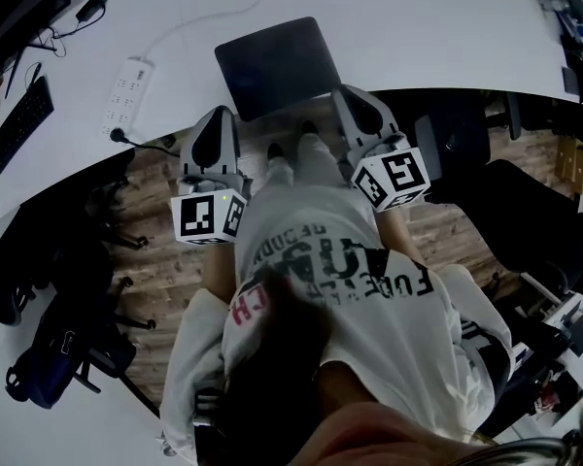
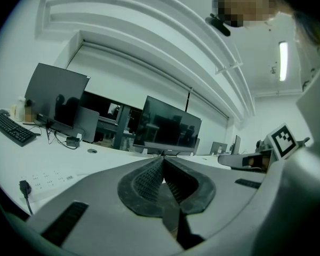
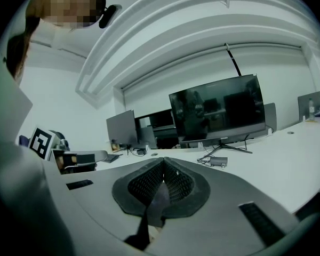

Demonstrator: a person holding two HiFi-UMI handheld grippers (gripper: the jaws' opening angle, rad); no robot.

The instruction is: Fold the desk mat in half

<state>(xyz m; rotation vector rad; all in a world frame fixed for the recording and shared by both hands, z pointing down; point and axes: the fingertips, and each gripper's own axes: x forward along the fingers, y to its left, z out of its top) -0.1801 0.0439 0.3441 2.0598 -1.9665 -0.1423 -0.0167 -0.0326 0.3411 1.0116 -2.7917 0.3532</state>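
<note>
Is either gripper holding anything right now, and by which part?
Nothing is held. The left gripper and the right gripper both have their jaws shut with nothing between them; the dark rectangular desk mat lies on the white desk, in neither gripper.

The grey plastic left gripper (image 1: 217, 115) sits at ten o'clock in the head view, jaws pressed together, empty. The matching right gripper (image 1: 347, 95), at one o'clock, likewise. Both point toward twelve.

Operator and rig, appearance.
Person wore a white T-shirt (image 1: 340, 260) with dark and red lettering. Left gripper (image 1: 217, 115) and right gripper (image 1: 349, 92) had grey shells and black ribbed pads (image 2: 144, 183); each carried a white cube (image 1: 209, 216) with black square markers.
</note>
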